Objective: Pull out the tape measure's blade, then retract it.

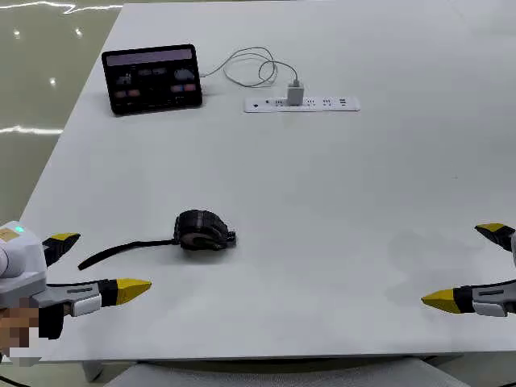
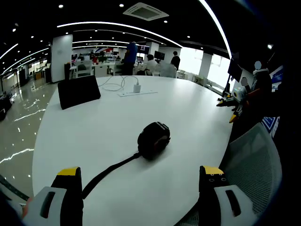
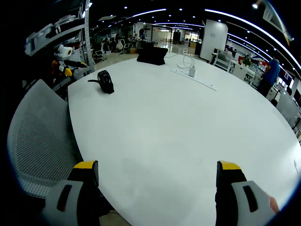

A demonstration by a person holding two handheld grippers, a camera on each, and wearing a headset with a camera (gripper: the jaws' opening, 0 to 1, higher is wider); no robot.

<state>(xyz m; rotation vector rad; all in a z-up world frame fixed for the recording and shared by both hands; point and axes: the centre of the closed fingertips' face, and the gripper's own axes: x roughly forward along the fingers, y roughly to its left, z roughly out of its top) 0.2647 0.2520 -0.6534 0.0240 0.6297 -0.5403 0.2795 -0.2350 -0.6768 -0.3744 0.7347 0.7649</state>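
**Tape measure ahead of the left jaws, both grippers wide and empty**

The left gripper (image 1: 105, 262) has its jaws spread wide, gripping nothing. The black tape measure (image 1: 201, 230) lies on the white table (image 1: 339, 210) just ahead of those jaws, not touching them. In the left gripper view it sits between the two tips' lines, and its dark strap (image 1: 121, 251) trails back toward the left jaw. The right gripper (image 1: 457, 264) also stands wide and empty, well apart from the tape measure. In its own view, the tape measure lies far ahead, out beyond the left jaw.

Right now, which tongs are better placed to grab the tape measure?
Left. The left tongs sit open just short of the tape measure, whose strap trails toward them; the right tongs, also open, are far across the table.
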